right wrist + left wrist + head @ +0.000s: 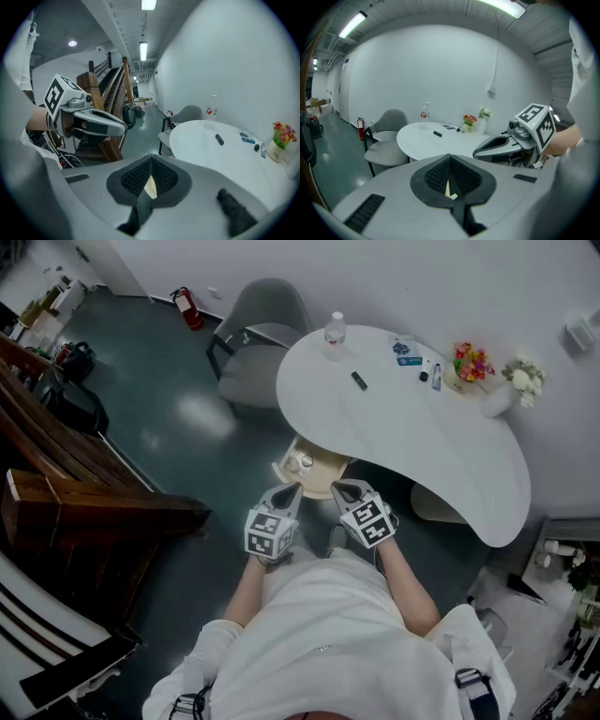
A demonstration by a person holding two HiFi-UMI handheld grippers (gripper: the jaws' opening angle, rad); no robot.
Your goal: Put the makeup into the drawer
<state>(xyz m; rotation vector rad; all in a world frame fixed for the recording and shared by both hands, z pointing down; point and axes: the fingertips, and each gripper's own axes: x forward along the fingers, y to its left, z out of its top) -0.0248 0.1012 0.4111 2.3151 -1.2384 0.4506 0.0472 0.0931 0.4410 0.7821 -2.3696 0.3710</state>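
Wooden staircase (66, 474): ran along the floor, well left of the white table (422, 446). The table had a rounded top and stood against the wall.

Grey chair (258, 334): stood at the table's left end, seat facing it.

Drawer (314, 474): pale wood, pulled out from under the table's near edge. A few small roundish things lay inside (too small to identify).

2 grippers were held side by side on the near side of the table, just short of the drawer, tips pointing toward it. Left gripper (289, 491): in its own view, jaws closed tip to tip with nothing between them. Right gripper (345, 488): likewise, jaws together and empty.

Fire extinguisher (186, 307): on the floor by the wall, beyond the chair from the table.

Bottle (335, 332): upright near the table's far left edge.

Flowers (472, 362): 1 bright bunch at the table's far edge by the wall.

Makeup (410, 352): several small pieces on the tabletop between bottle and flowers, well apart from the drawer and both grippers. 1 black stick (358, 381) lay alone, nearer the bottle.
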